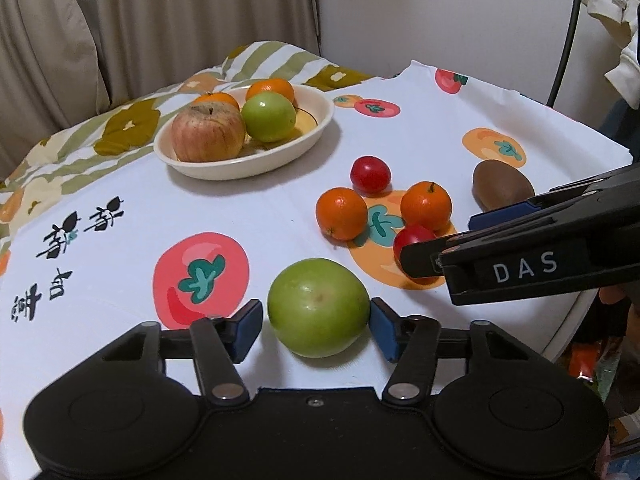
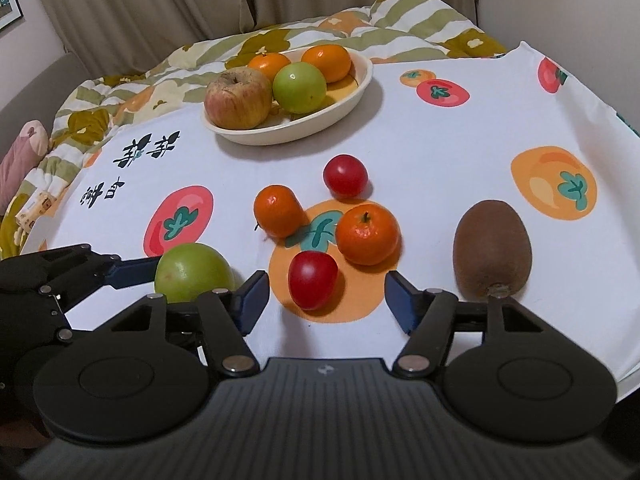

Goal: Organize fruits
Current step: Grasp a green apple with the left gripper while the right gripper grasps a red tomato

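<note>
A cream plate (image 1: 320,130) (image 2: 360,92) at the back holds a red apple (image 1: 208,132), a green fruit (image 1: 269,116) and two oranges. On the cloth lie a green fruit (image 1: 318,307) (image 2: 192,274), two oranges (image 1: 341,213) (image 1: 426,205), two small red fruits (image 1: 370,174) (image 2: 313,279) and a kiwi (image 1: 502,190) (image 2: 493,249). My left gripper (image 1: 316,322) is open, its pads on either side of the near green fruit. My right gripper (image 2: 326,300) is open around the near red fruit, with gaps on both sides.
The table carries a white cloth with printed fruit and black characters (image 1: 60,236). A striped quilt (image 2: 280,40) and curtains lie behind it. The table's right edge (image 1: 576,312) is close to the right gripper. A pink cushion (image 2: 20,152) sits far left.
</note>
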